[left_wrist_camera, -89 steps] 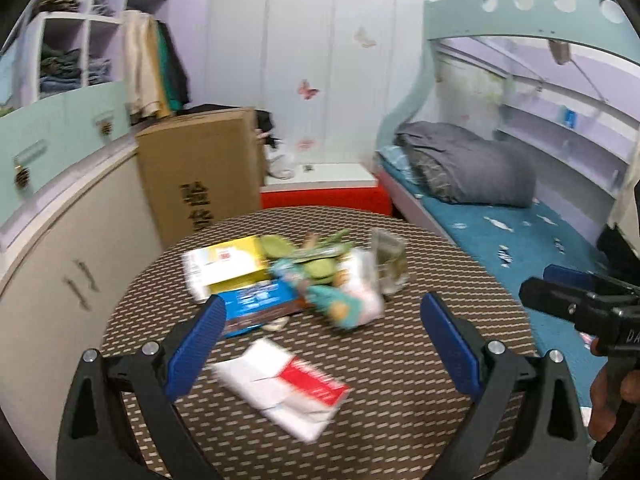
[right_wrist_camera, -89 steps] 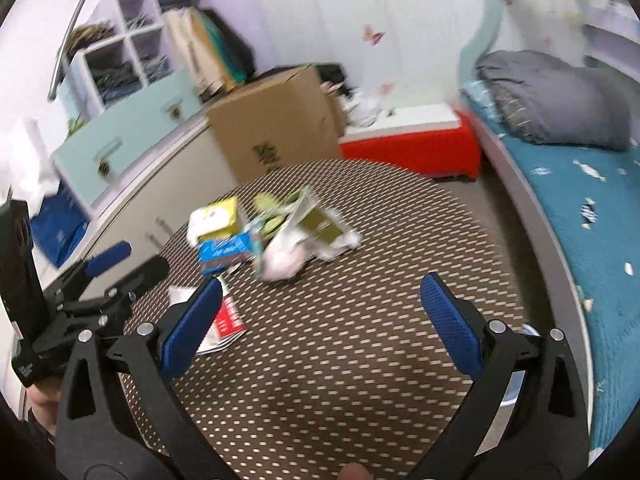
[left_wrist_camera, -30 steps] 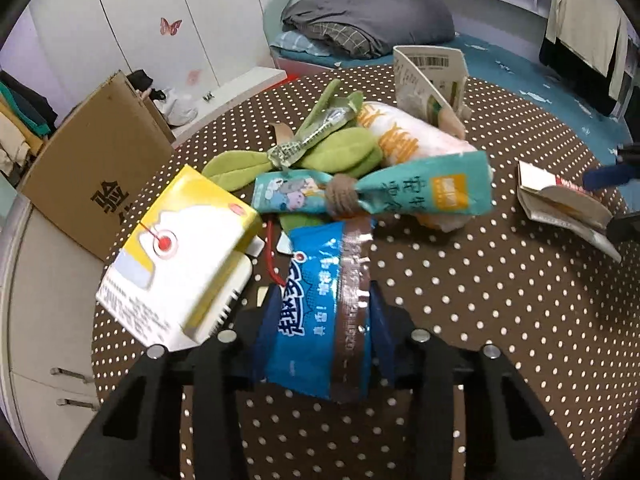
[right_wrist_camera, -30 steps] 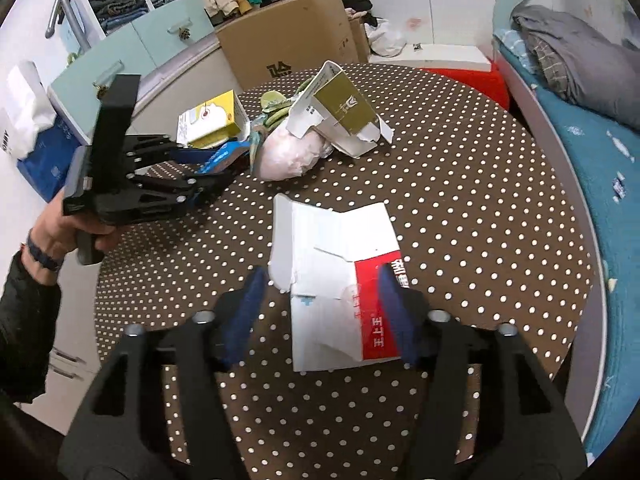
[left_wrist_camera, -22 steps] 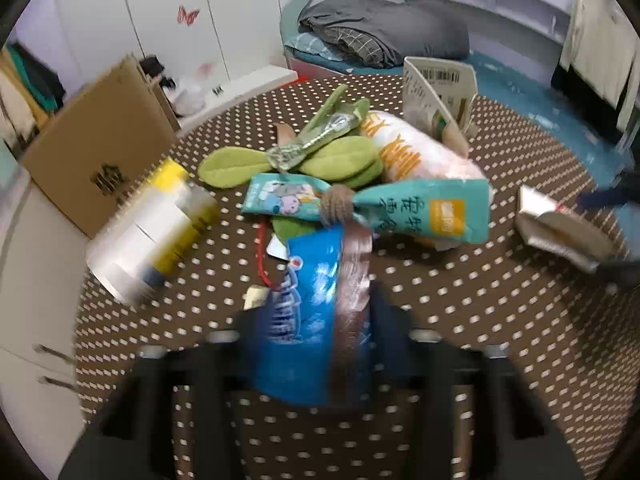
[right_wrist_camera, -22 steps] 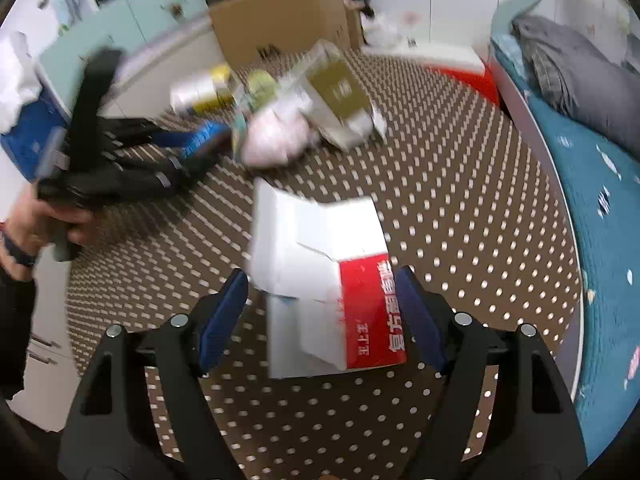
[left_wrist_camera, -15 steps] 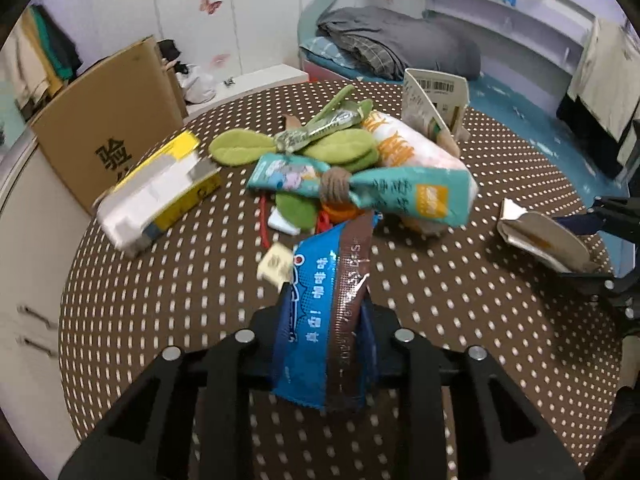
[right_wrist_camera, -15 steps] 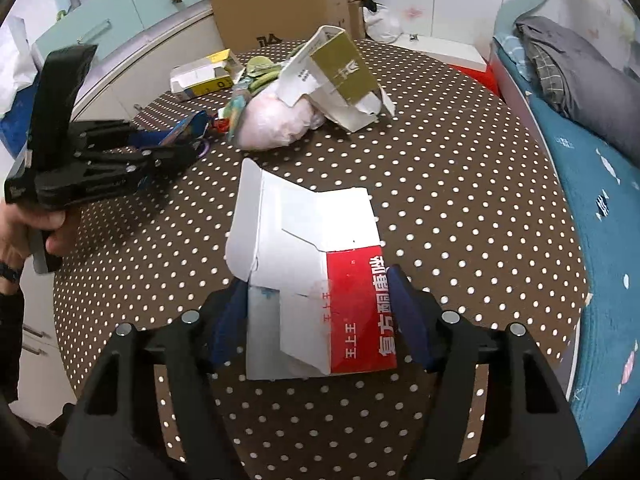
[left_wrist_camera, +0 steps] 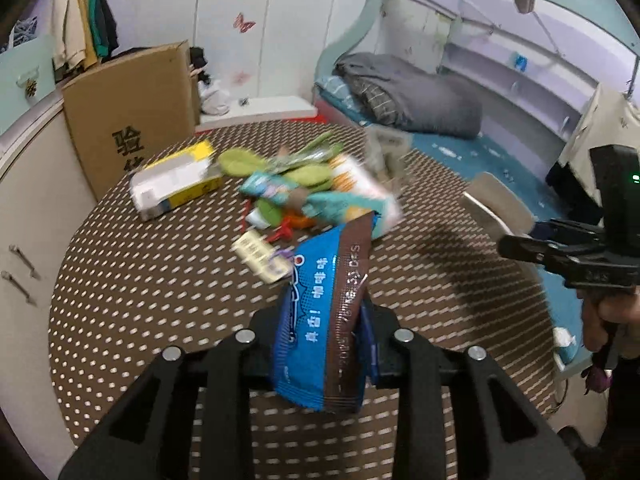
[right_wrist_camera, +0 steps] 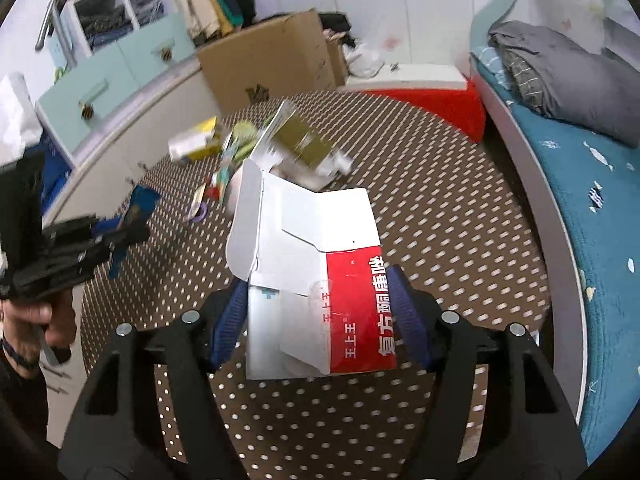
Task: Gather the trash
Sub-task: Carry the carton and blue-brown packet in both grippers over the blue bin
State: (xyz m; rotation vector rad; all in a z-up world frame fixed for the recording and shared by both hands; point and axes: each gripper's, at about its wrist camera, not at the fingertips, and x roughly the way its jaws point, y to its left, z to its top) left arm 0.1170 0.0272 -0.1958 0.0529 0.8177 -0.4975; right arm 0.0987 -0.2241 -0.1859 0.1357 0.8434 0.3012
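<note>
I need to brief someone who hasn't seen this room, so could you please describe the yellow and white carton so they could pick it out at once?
Start at the round dotted table and look to its far side, near the big cardboard box. The yellow and white carton lies on its side there, left of the trash pile. It is the only boxy, yellow-edged item there; its neighbours are soft green and teal wrappers.

Each fisheye camera sits just behind its own hand-held gripper, looking forward and steeply down along the fingers, close over the round brown white-dotted bench (left_wrist_camera: 152, 312). Both views share the heap of wrappers and cartons (left_wrist_camera: 304, 188) mid-bench, the brown cardboard box (right_wrist_camera: 272, 64) beyond, and each other's hand-held gripper.
</note>
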